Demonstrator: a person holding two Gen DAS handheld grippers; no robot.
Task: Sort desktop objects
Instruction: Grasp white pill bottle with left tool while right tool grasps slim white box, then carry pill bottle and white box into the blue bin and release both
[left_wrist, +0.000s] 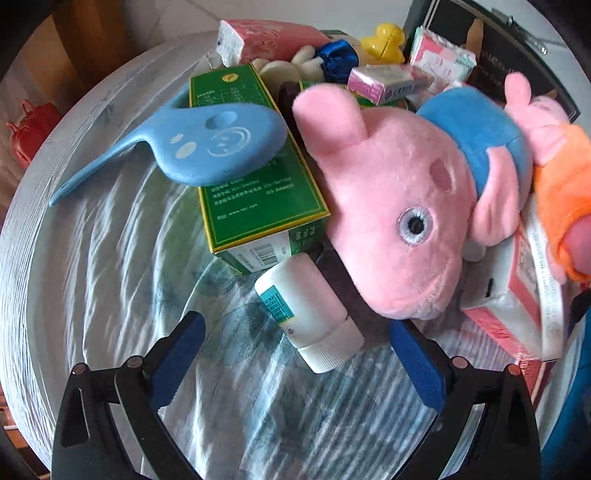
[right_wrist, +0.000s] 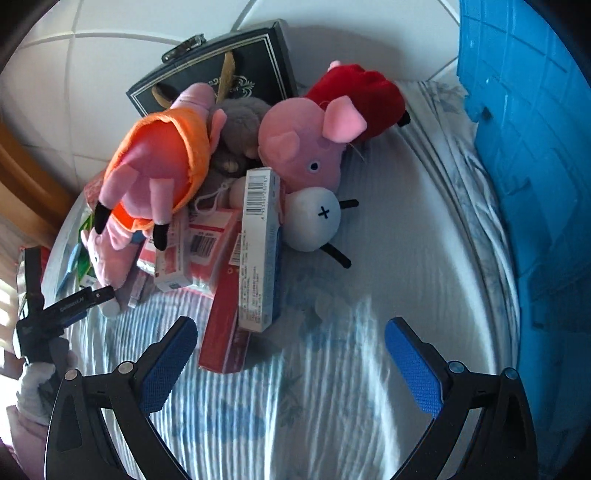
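My left gripper (left_wrist: 297, 325) is open and points down at a white bottle (left_wrist: 306, 306) lying on the striped cloth; the bottle sits between the blue pads without touching them. Behind it are a green box (left_wrist: 258, 177), a blue whale-shaped plastic piece (left_wrist: 207, 144) and a pink pig plush in a blue shirt (left_wrist: 399, 206). My right gripper (right_wrist: 291, 328) is also open, over bare cloth, with nothing between its fingers. Just ahead of it lie a long white-and-blue carton (right_wrist: 258, 251) on a red box (right_wrist: 225, 332), and a pig plush in orange (right_wrist: 159, 166).
A blue plastic crate (right_wrist: 535, 166) stands at the right edge. A pig plush in red (right_wrist: 306, 147), a round white plush (right_wrist: 314, 218), a grey plush (right_wrist: 236, 125) and a black case (right_wrist: 229, 62) crowd the back. Tissue packs (left_wrist: 388, 83) and a yellow duck (left_wrist: 382, 40) lie farther off.
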